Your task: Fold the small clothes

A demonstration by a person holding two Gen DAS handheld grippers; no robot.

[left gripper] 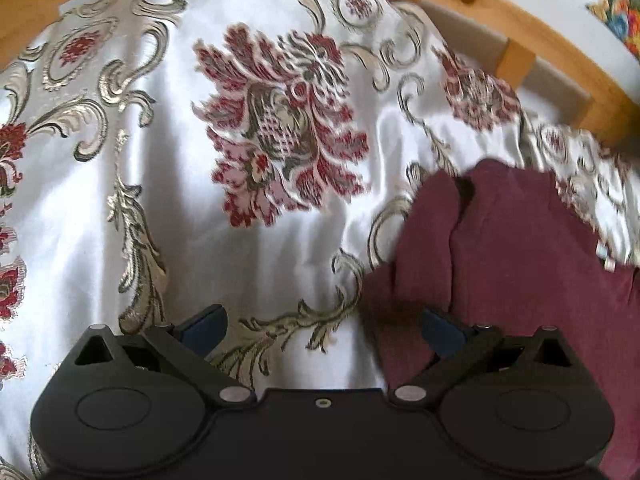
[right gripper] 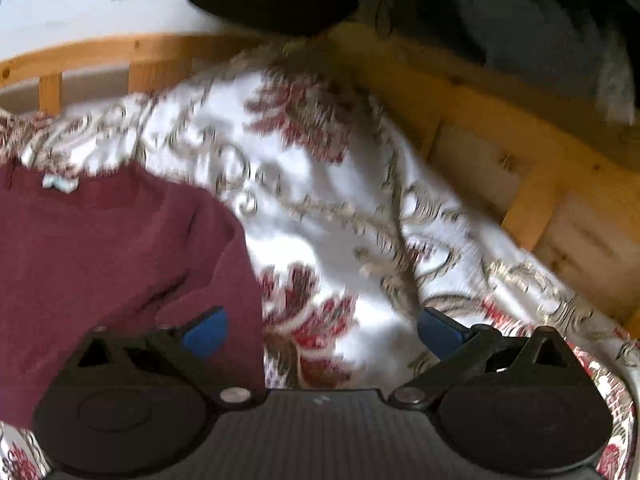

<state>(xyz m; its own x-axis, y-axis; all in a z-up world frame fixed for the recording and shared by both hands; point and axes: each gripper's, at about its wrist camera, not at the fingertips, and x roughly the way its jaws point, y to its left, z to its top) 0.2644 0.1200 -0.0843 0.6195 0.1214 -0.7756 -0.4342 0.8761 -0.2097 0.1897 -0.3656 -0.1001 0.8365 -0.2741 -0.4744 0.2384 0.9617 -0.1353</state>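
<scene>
A small maroon garment (left gripper: 508, 256) lies on the white floral bedspread (left gripper: 168, 208), at the lower right of the left wrist view. My left gripper (left gripper: 322, 326) is open above the spread, its right finger over the garment's left edge, with nothing held. In the right wrist view the same maroon garment (right gripper: 108, 248) fills the left side, a small pale label (right gripper: 60, 182) at its far edge. My right gripper (right gripper: 322, 330) is open too; its left finger hangs over the garment's right edge and its right finger over the bedspread (right gripper: 360, 208).
A curved wooden bed rail (left gripper: 560, 60) runs along the far side, with slats (right gripper: 528, 216) on the right. A dark object (right gripper: 480, 20) sits beyond the rail. A colourful patterned item (left gripper: 624, 12) shows at the far right corner.
</scene>
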